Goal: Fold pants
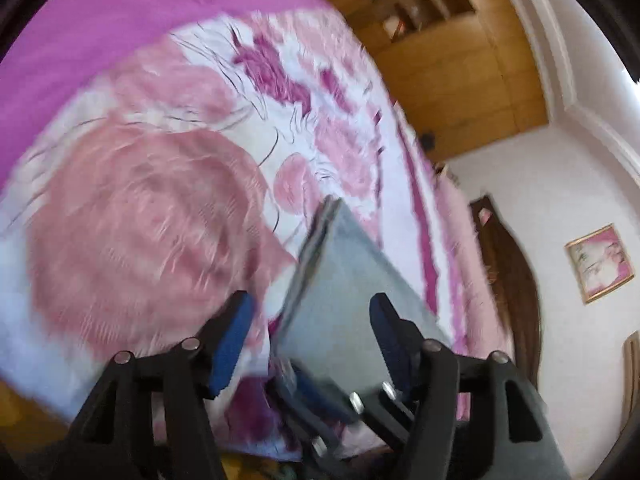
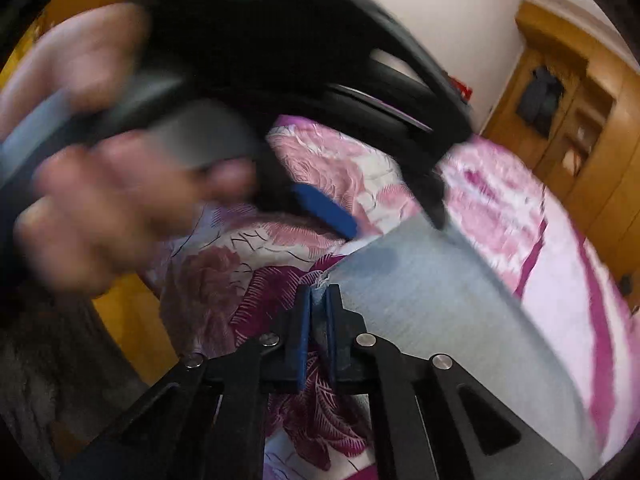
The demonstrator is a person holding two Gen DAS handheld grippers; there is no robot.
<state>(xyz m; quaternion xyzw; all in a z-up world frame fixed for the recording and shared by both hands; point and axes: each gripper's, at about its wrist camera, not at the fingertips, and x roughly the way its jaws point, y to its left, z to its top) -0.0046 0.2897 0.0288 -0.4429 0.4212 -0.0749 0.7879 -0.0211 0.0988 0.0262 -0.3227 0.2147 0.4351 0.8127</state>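
Note:
Grey-blue pants (image 1: 344, 280) lie folded into a flat stack on the floral bedsheet (image 1: 140, 200). My left gripper (image 1: 310, 320) hangs open over the stack's near end, one blue pad on each side, neither pressing on the cloth. In the right wrist view the pants (image 2: 440, 300) stretch away to the right. My right gripper (image 2: 318, 300) is shut on their frayed near corner, a sliver of cloth pinched between the blue pads. A hand (image 2: 100, 200) holds the blurred left gripper (image 2: 384, 216) just beyond, above the pants' far edge.
The pink and purple bed (image 2: 520, 208) fills most of both views. A wooden wardrobe (image 1: 440, 60) stands past its far side, by a white wall with a framed picture (image 1: 600, 262). A wooden floor (image 2: 132, 328) shows at the bed's near left edge.

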